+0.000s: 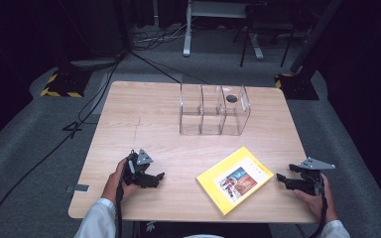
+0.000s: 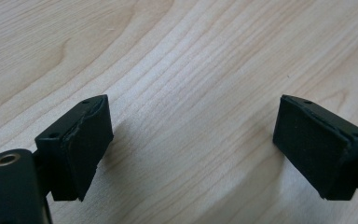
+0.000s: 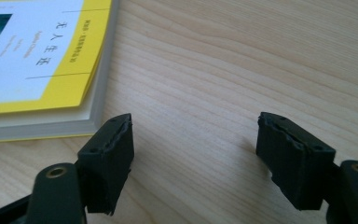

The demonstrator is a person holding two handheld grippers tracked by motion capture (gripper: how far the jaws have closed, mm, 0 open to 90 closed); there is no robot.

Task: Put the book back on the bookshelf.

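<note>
One wooden table [image 1: 144, 114] carries one clear plastic organizer [image 1: 214, 110] with three compartments, all of them bare inside, standing toward the far edge. One yellow book [image 1: 235, 179] lies flat near the front edge, between the two grippers. The left gripper [image 1: 155, 179] and right gripper [image 1: 284, 180] both rest low on the wood with jaws spread wide, holding nothing, the right one just beside the book's corner.

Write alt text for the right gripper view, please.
The right gripper hangs open low over a wooden table, nothing between its black jaws. A yellow book lies flat at upper left, its corner close to the left jaw.
</note>
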